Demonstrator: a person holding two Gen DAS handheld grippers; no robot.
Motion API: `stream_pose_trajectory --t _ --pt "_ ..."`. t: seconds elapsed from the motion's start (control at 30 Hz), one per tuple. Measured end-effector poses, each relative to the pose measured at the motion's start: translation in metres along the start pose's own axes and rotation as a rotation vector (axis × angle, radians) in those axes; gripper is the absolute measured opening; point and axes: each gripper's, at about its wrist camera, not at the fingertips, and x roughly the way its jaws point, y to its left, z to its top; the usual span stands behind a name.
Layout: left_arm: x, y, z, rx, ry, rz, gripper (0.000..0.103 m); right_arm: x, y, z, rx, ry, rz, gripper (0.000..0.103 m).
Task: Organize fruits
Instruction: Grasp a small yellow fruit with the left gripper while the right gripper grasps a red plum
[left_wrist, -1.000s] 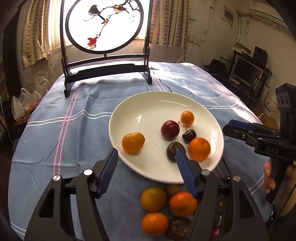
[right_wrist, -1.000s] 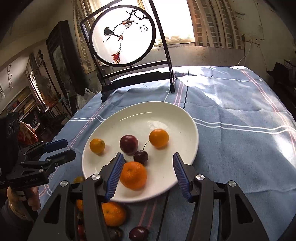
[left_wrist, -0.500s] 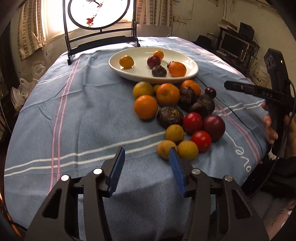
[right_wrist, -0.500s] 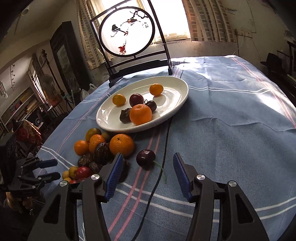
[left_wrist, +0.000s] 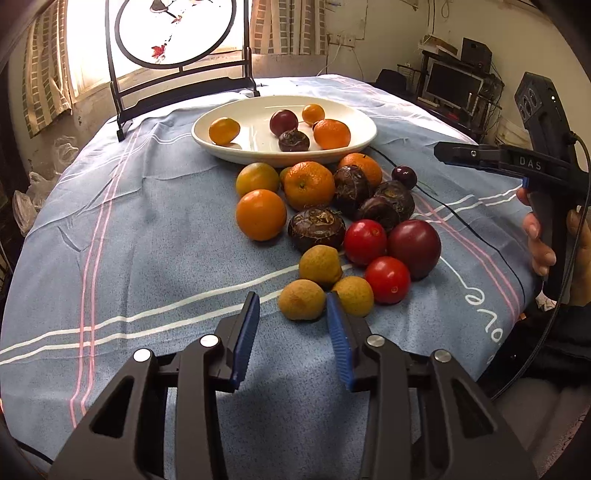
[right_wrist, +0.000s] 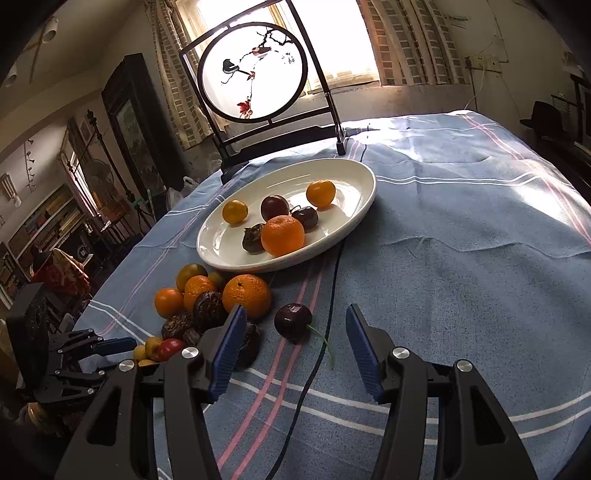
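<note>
A white oval plate (left_wrist: 354, 144) (right_wrist: 354, 225) holds several fruits, among them a mandarin (right_wrist: 282, 235) and a dark plum (right_wrist: 274, 207). A pile of loose fruit lies in front of it: oranges (left_wrist: 260, 214), brown water chestnuts (left_wrist: 316, 229), red tomatoes (left_wrist: 387, 279), a big plum (left_wrist: 414, 243) and small yellow-brown fruits (left_wrist: 301, 299). My left gripper (left_wrist: 291, 308) is open and empty, just short of the nearest yellow-brown fruit. My right gripper (right_wrist: 295, 321) is open and empty, with a stemmed cherry (right_wrist: 293, 320) between its fingertips' line, untouched.
A round painted screen on a black stand (right_wrist: 255, 74) stands at the table's far edge behind the plate. A thin black cable (right_wrist: 325, 325) runs across the blue striped cloth (left_wrist: 129, 240) from the plate. The right gripper shows at the right in the left wrist view (left_wrist: 480, 157).
Both grippers have pulled back from over the plate toward the near table edge. The left one then moved closer to the small yellow-brown fruits. Both stayed open and empty.
</note>
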Motion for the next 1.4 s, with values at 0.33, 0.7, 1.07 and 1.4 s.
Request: stream_pose_trajectory --t 0.33,0.7,1.07,1.4 --pt "-0.001 -0.003 -0.004 -0.008 -0.014 0.027 0.025 -0.001 0.003 0.000 -0.015 -0.001 0.013 0.057" --pt "-0.047 0.021 -0.006 -0.078 -0.085 0.058 0.025 0.003 0.096 -0.050 -0.279 0.133 0.147 0.056" --pt "-0.043 0.021 -0.012 -0.090 -0.080 0.039 0.025 0.032 0.080 -0.045 -0.115 0.199 0.210 0.045" --pt "-0.044 0.022 -0.007 -0.092 -0.090 0.032 0.025 -0.008 0.064 -0.032 -0.066 0.107 0.227 0.040"
